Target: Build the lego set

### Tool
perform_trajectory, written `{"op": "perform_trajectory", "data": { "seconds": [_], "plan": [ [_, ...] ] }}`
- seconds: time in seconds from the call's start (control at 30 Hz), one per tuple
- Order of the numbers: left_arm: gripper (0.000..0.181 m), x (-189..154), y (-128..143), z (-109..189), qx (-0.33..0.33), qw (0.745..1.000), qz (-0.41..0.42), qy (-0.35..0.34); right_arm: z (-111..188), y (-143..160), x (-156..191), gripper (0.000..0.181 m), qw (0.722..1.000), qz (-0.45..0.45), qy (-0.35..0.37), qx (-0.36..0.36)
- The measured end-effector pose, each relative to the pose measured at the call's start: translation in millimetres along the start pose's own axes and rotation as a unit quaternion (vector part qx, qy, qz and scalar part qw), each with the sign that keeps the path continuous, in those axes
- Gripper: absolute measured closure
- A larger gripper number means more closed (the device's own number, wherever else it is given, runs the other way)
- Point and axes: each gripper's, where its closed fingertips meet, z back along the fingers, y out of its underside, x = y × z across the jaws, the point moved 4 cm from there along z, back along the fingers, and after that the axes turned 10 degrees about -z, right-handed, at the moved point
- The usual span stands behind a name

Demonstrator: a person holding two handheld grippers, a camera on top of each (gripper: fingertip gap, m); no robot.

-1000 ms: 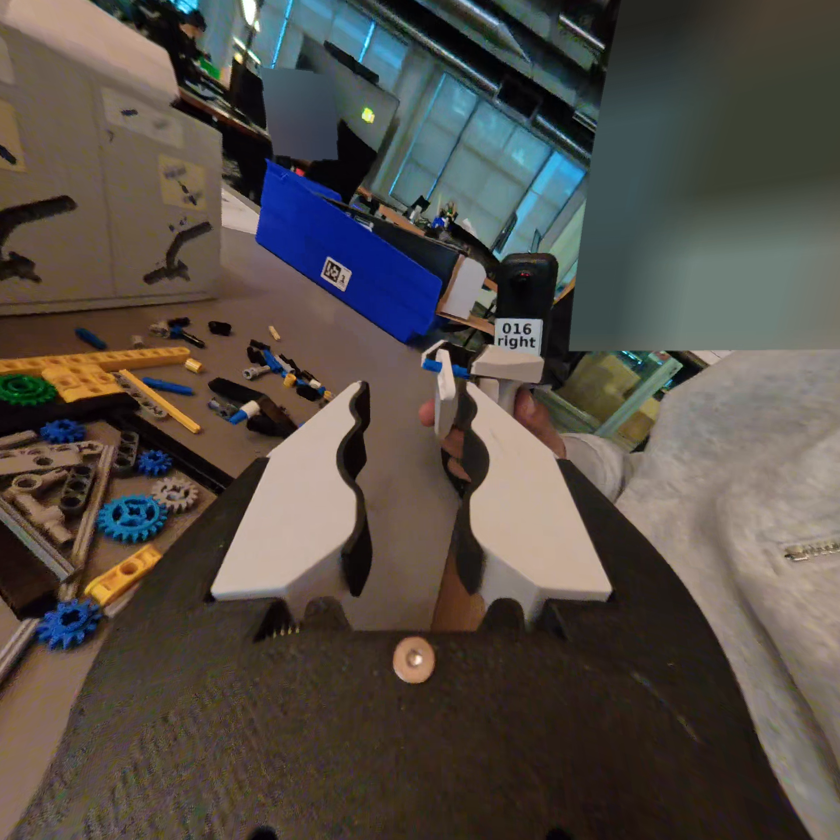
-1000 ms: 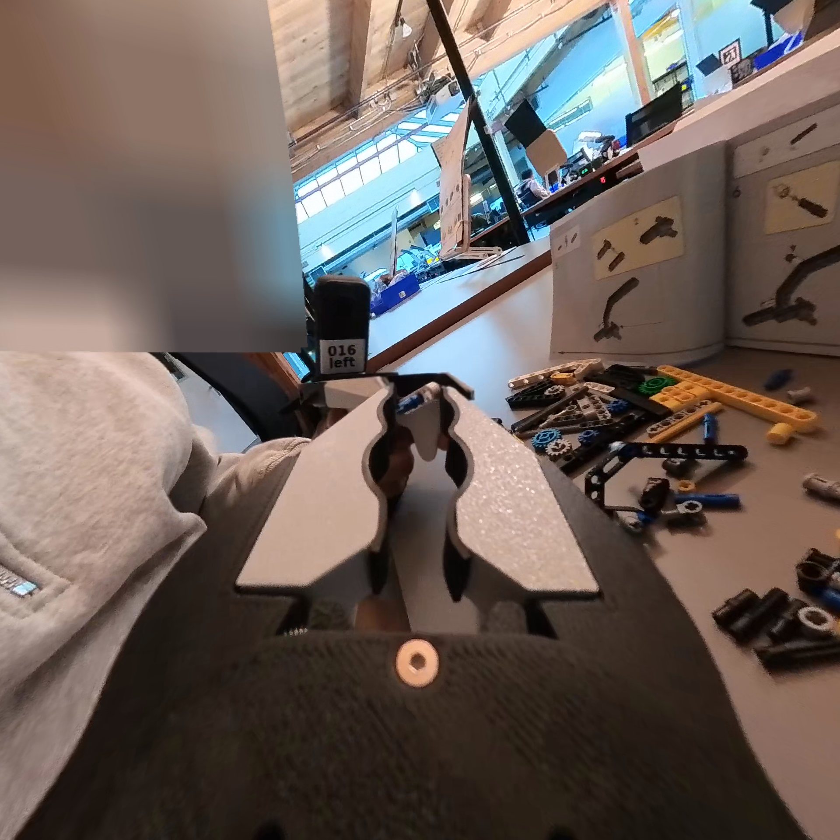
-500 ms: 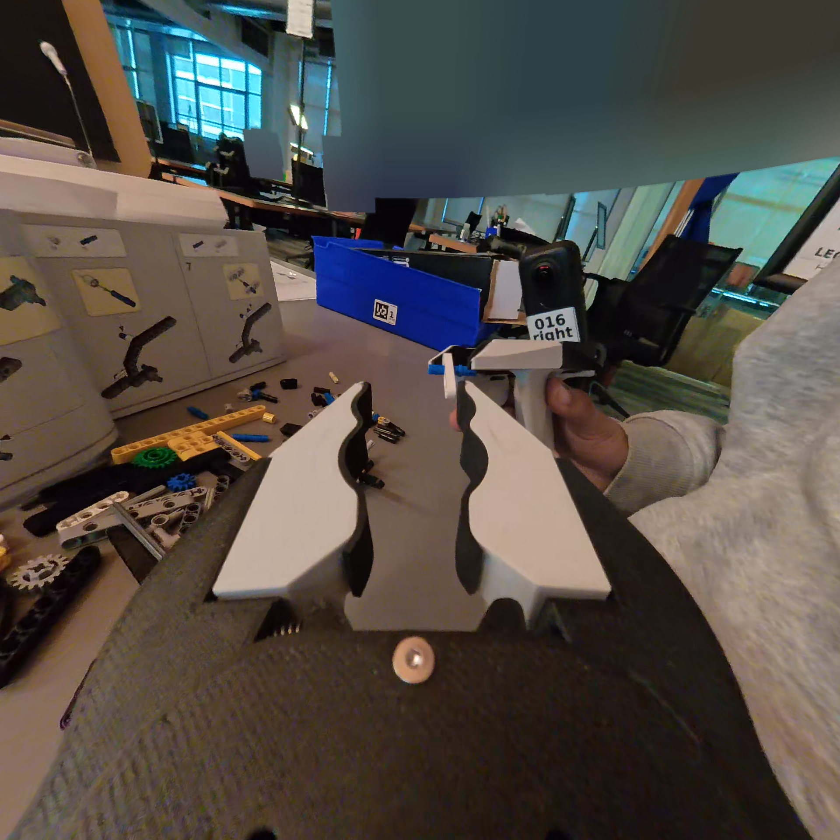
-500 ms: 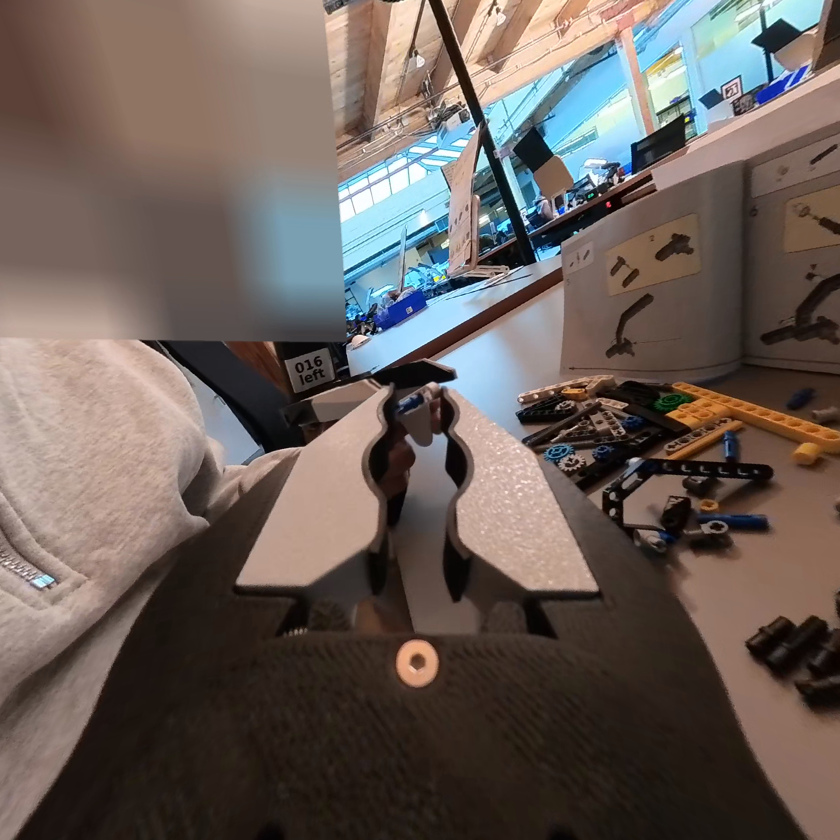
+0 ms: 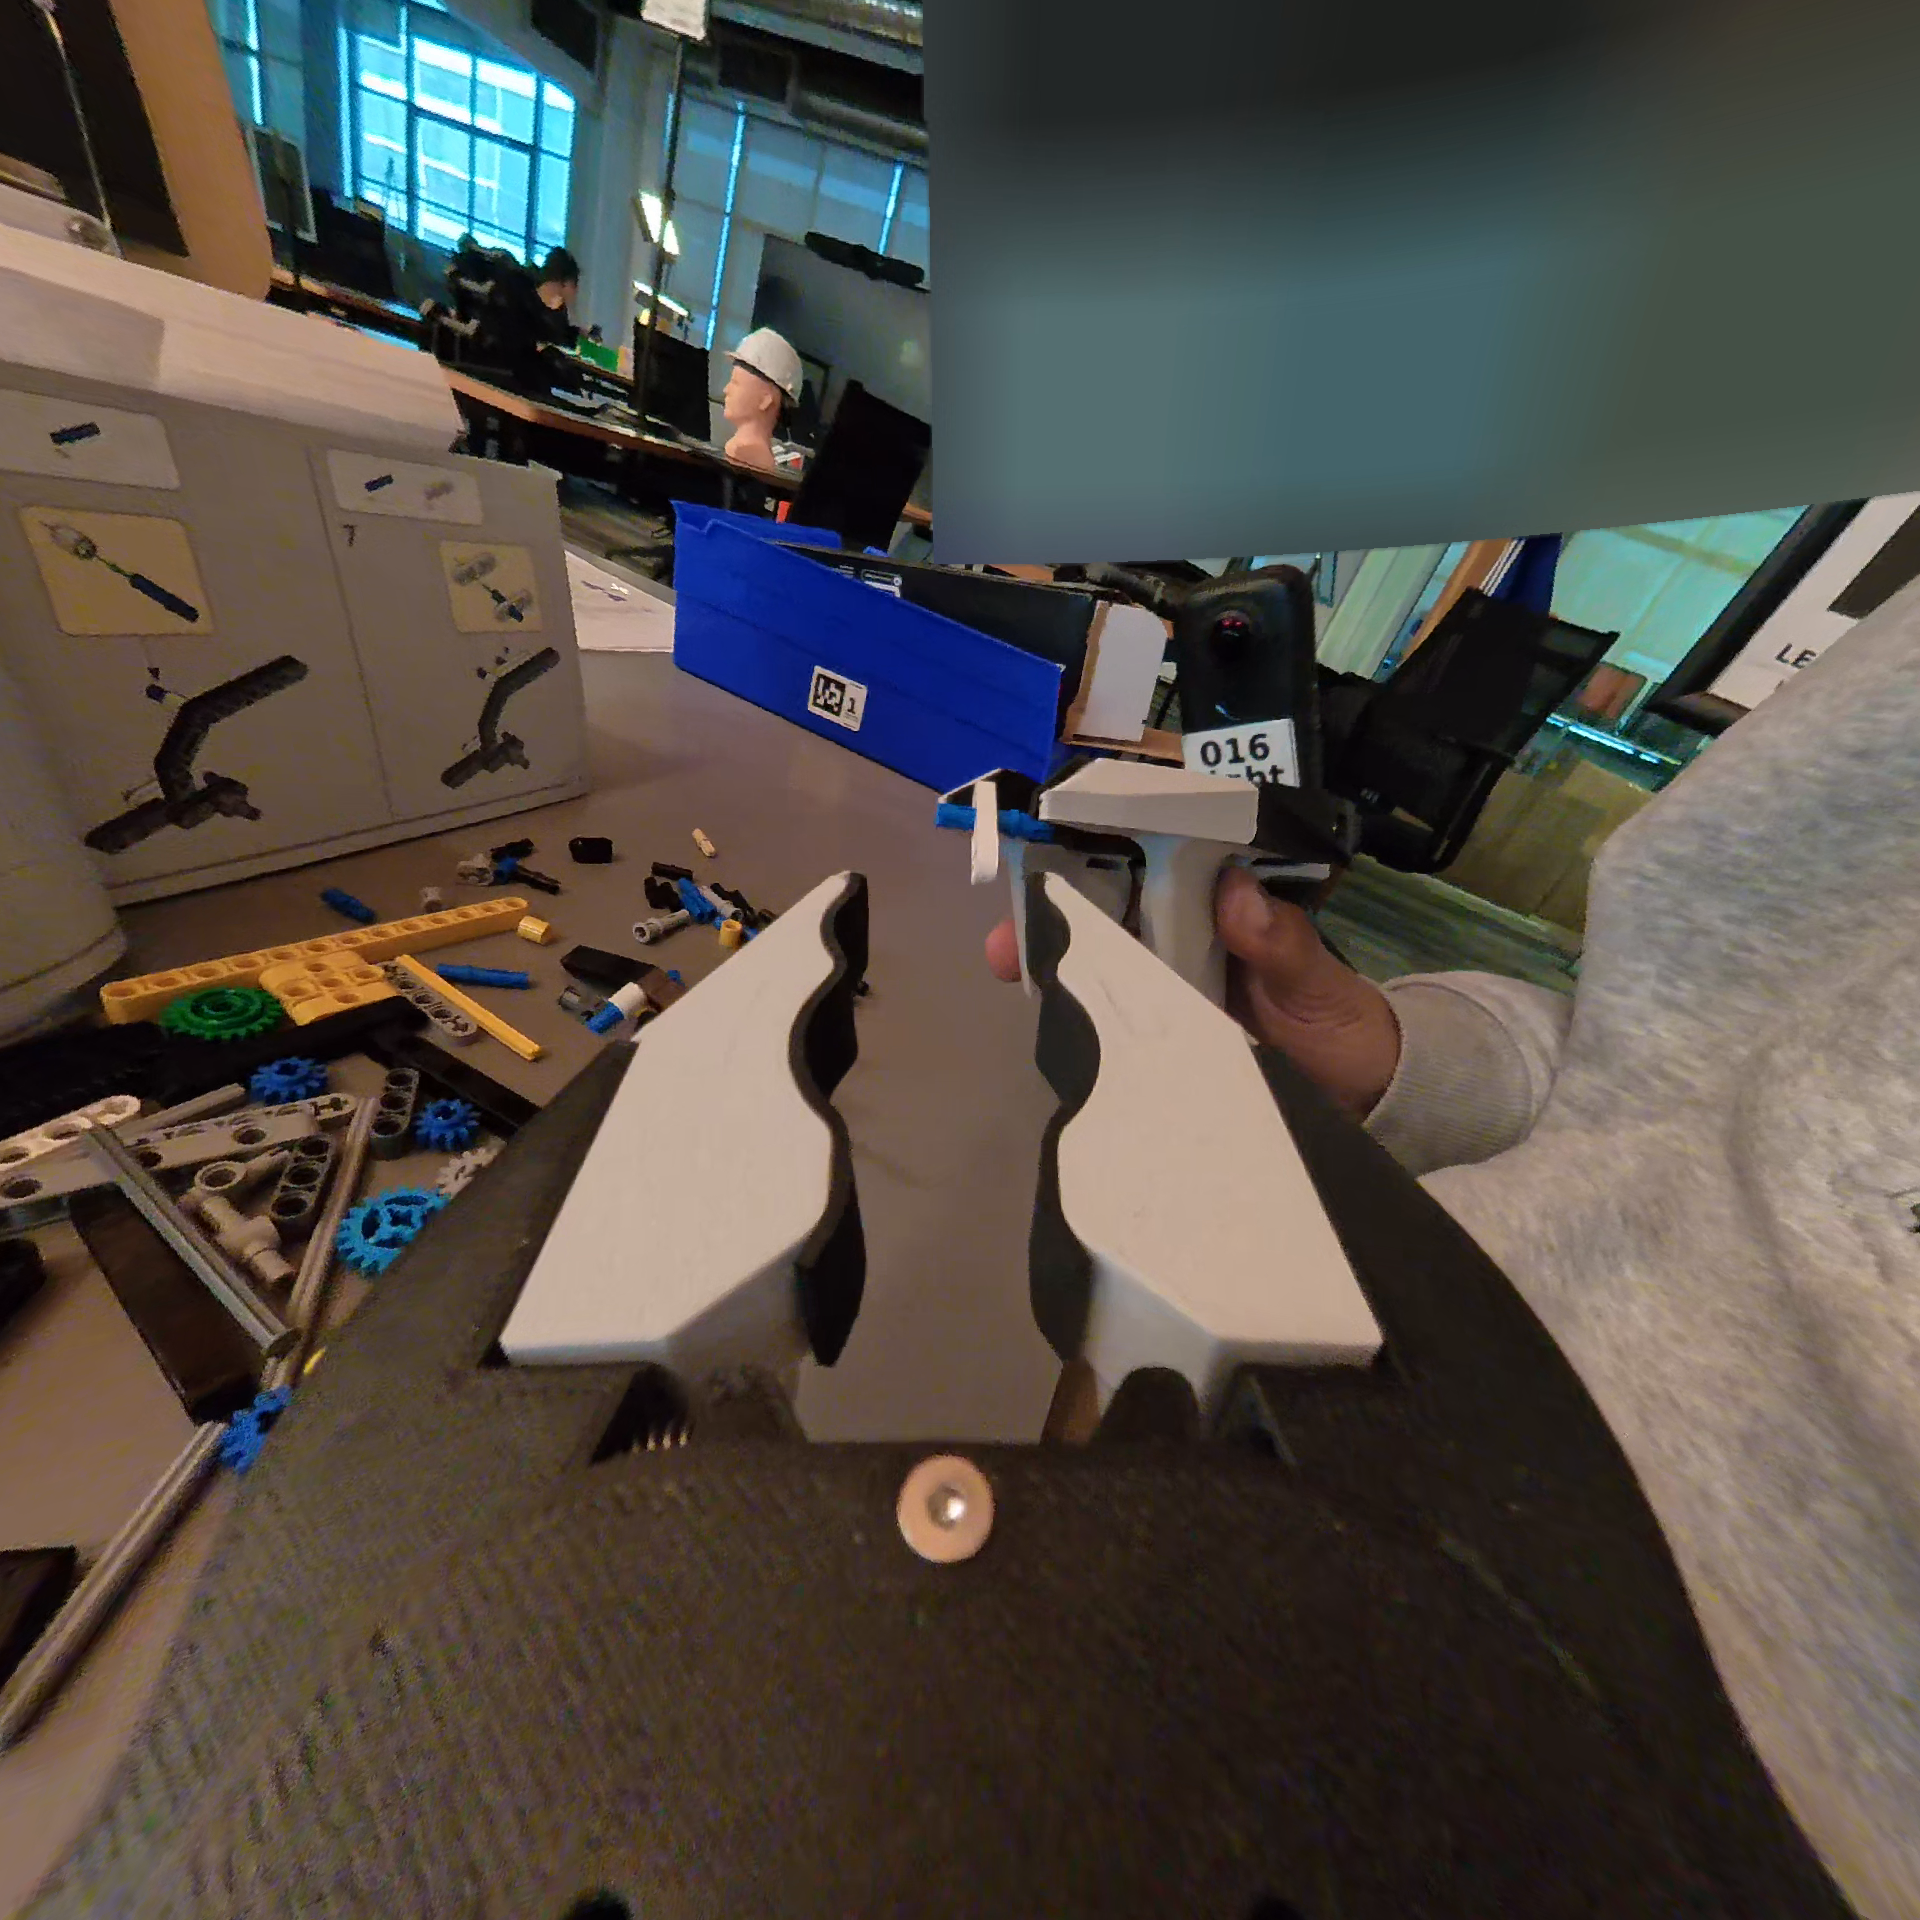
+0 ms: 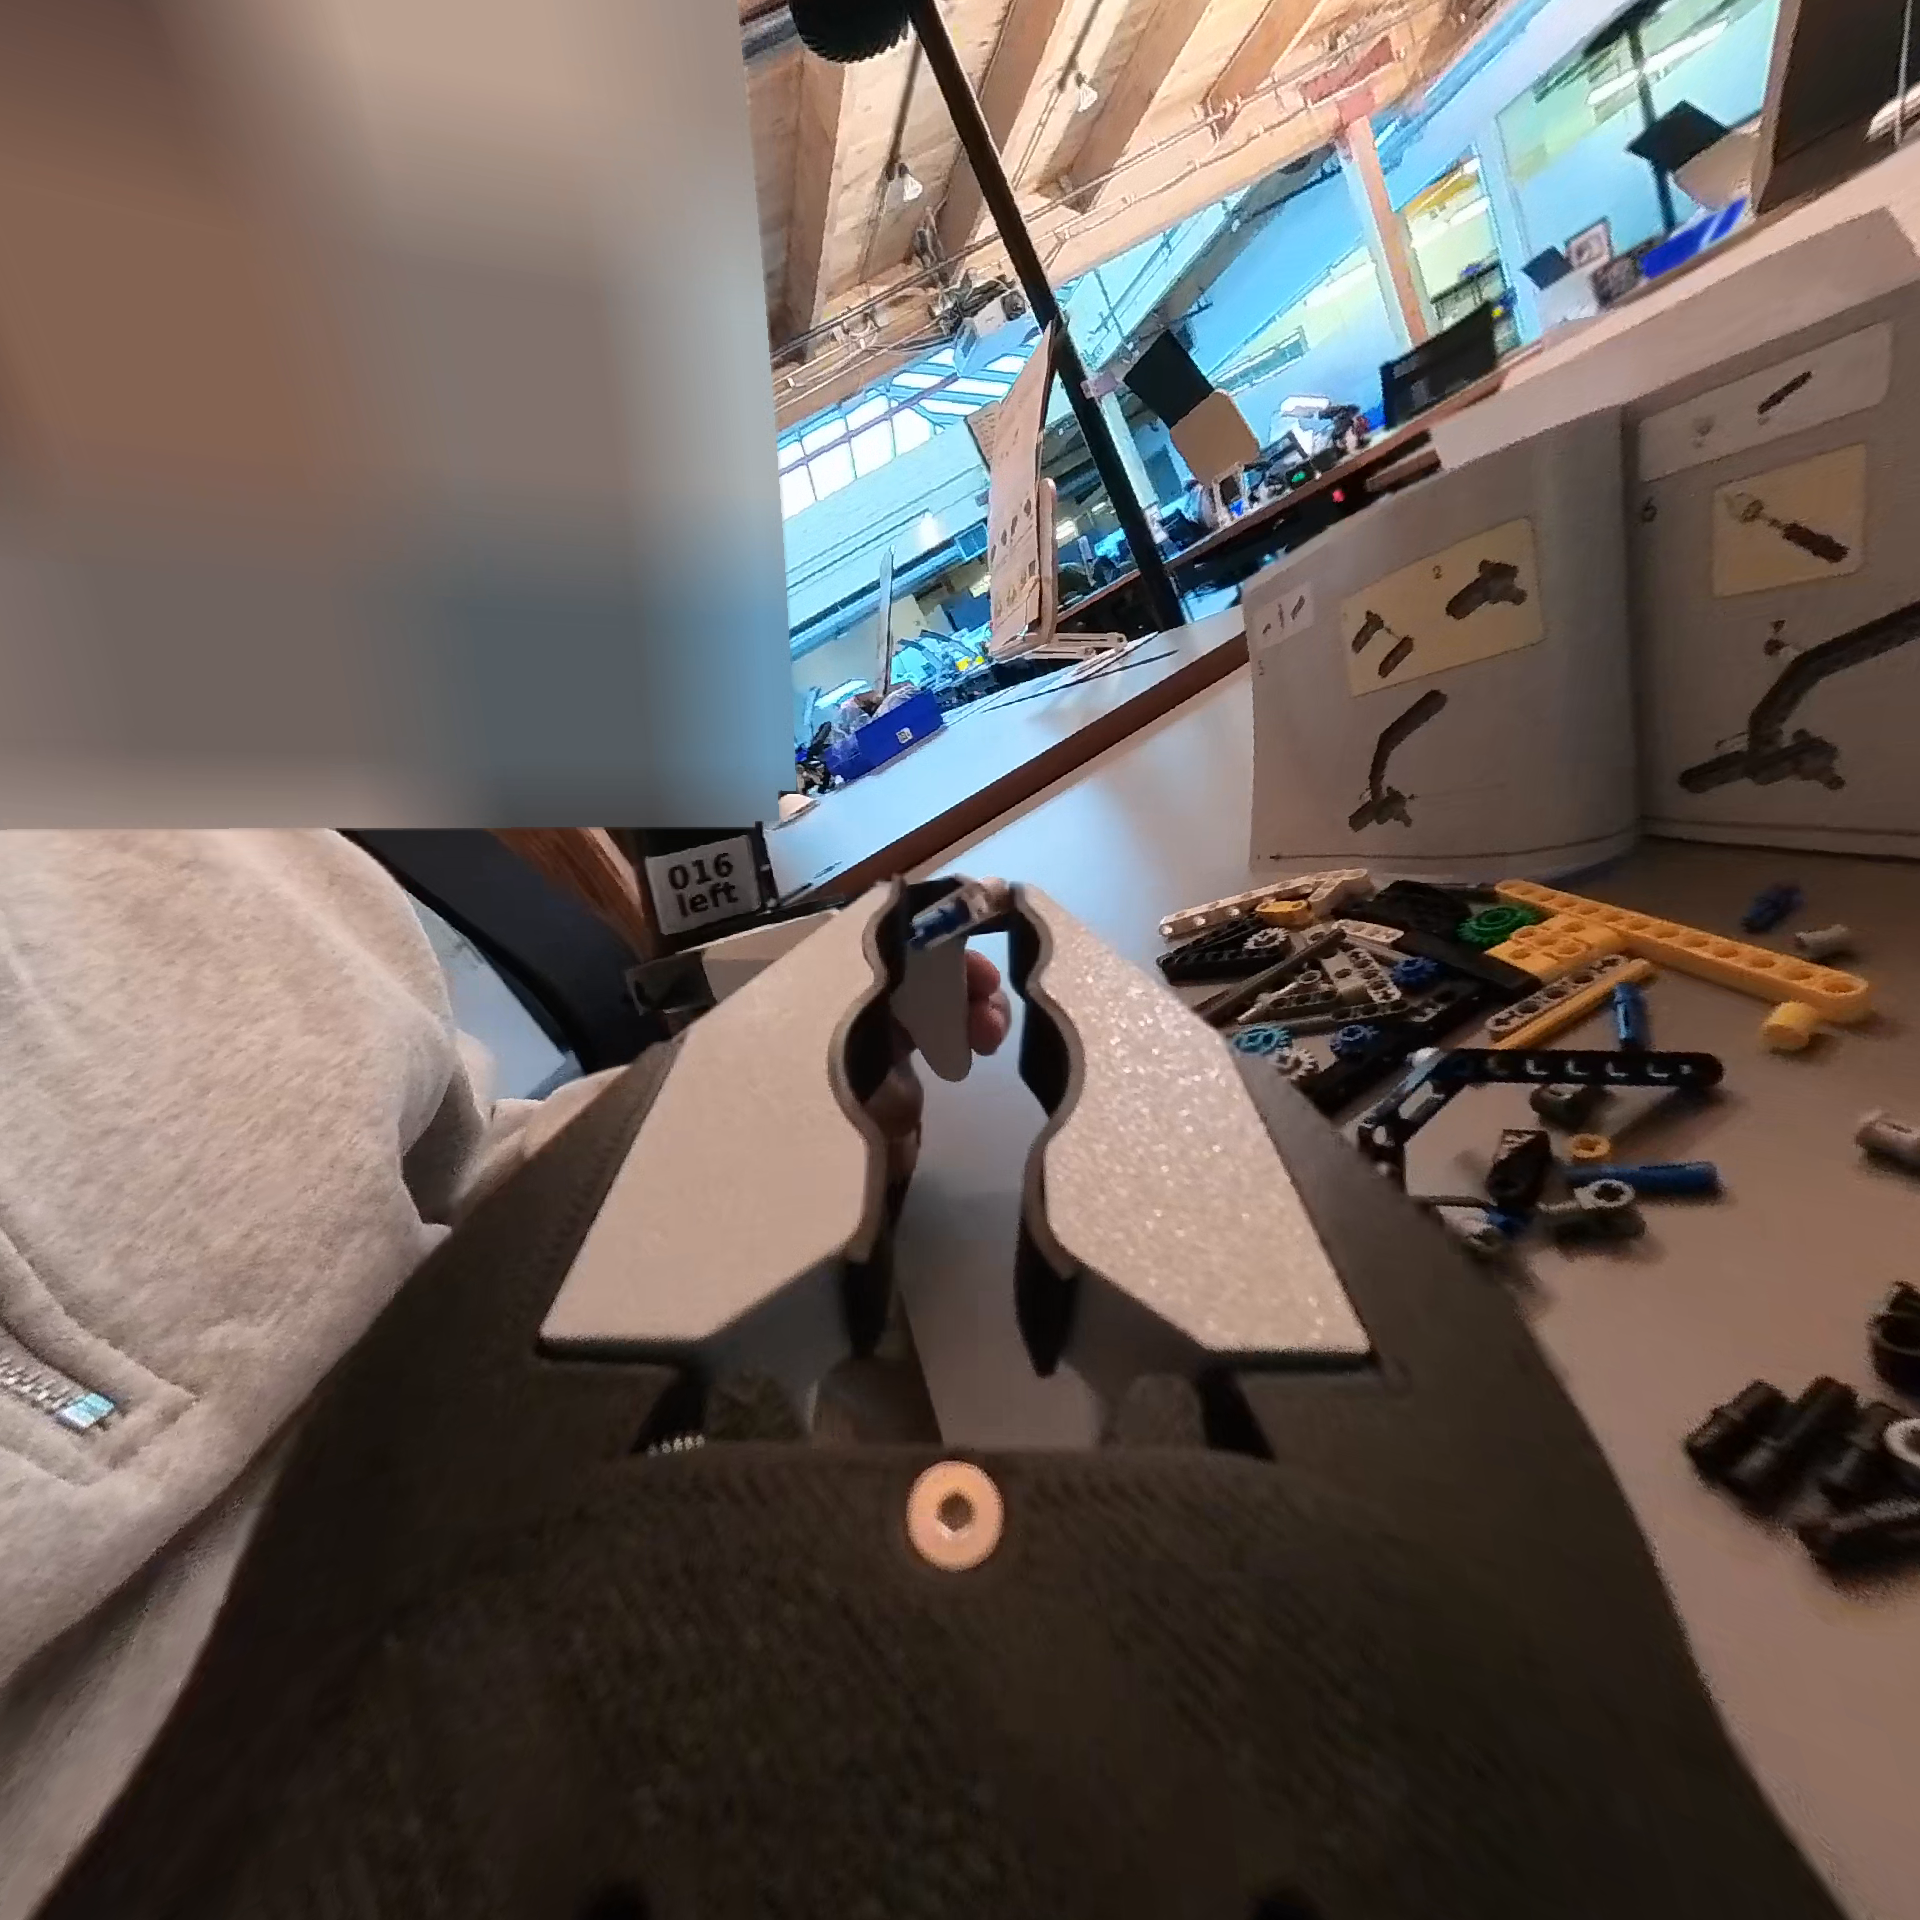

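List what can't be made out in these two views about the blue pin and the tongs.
- Right wrist view: the blue pin sits between the right tongs tips; the fingers cover its ends and the contact.
- Left wrist view: the pale piece on the pin is edge-on; its shape is unreadable.
- Left wrist view: the left tongs are open and empty.
- Right wrist view: black connectors at the right edge are motion-blurred.

Left gripper (image 5: 940,914): swung from facing person's grey sleeve toward instruction booklet (image 5: 291,644) and loose parts pile (image 5: 312,1049); more table (image 5: 790,790) in view.
Right gripper (image 6: 951,909): blue pin (image 6: 940,920) clamped nearer fingertips; view tilted, drawn closer over table.
Gap between grippers: little altered.
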Motion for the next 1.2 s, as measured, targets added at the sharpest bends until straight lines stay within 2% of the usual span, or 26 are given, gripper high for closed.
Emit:
{"op": "perform_trajectory", "data": {
  "seconds": [0.47,0.63,0.87,1.03,1.2],
  "plan": [
    [0.178,-0.1,0.1,0.9,-0.003,1.000,0.004,0.005,-7.1,6.4,-3.8,0.165,1.000,-0.029,0.006,0.001],
    [0.179,-0.9,0.6,0.8,-0.001,1.000,0.015,0.020,-6.6,5.4,-1.7,0.159,0.999,-0.036,-0.018,0.011],
    [0.179,-1.5,-0.5,2.9,-0.010,0.996,0.063,0.067,2.0,3.4,4.9,0.153,0.997,0.007,-0.057,0.058],
    [0.179,-7.0,-2.0,3.3,-0.016,0.991,0.084,0.101,4.2,1.9,8.3,0.165,0.996,0.020,-0.067,0.051],
    [0.179,-10.9,-1.3,3.0,-0.014,0.988,0.097,0.122,3.7,5.4,12.7,0.164,0.994,0.027,-0.082,0.064]
  ]
}}
